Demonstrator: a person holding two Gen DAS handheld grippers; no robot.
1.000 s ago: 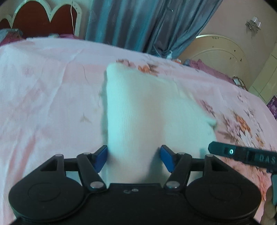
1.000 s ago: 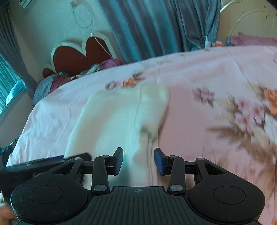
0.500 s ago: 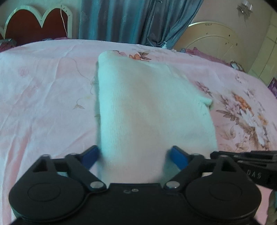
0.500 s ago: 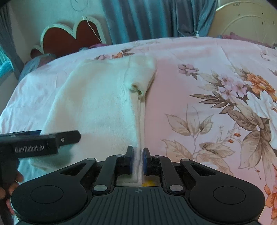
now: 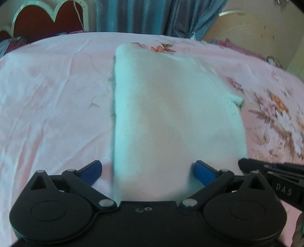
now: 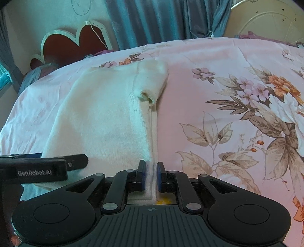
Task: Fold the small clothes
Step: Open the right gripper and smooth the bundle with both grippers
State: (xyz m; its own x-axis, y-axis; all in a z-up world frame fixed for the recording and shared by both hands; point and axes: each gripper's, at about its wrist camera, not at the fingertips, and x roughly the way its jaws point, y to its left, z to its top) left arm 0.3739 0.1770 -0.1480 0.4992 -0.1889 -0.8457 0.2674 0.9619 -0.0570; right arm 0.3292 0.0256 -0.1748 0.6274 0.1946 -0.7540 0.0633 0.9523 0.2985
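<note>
A small white knit top [image 5: 171, 114] lies flat on the pink bed sheet [image 5: 53, 106], its length running away from me. My left gripper [image 5: 148, 170] stands wide open over the garment's near left edge, its blue pads [image 5: 91, 170] apart from the cloth. In the right wrist view the same white top [image 6: 106, 121] shows a short sleeve [image 6: 153, 83] folded over at its far right. My right gripper [image 6: 151, 175] is shut on the garment's near right edge, a ridge of white cloth pinched between the blue pads.
The floral pink sheet [image 6: 237, 117] covers the bed to the right. A red scalloped headboard [image 6: 74, 43] and blue curtains [image 5: 136, 17] stand beyond the far edge. Each gripper's black body shows at the edge of the other's view: the right [image 5: 275, 178], the left [image 6: 38, 167].
The left jaws have spread from close beside the garment to fully wide. The right jaws have shut on the garment's right edge, and that gripper came down closer to the bed.
</note>
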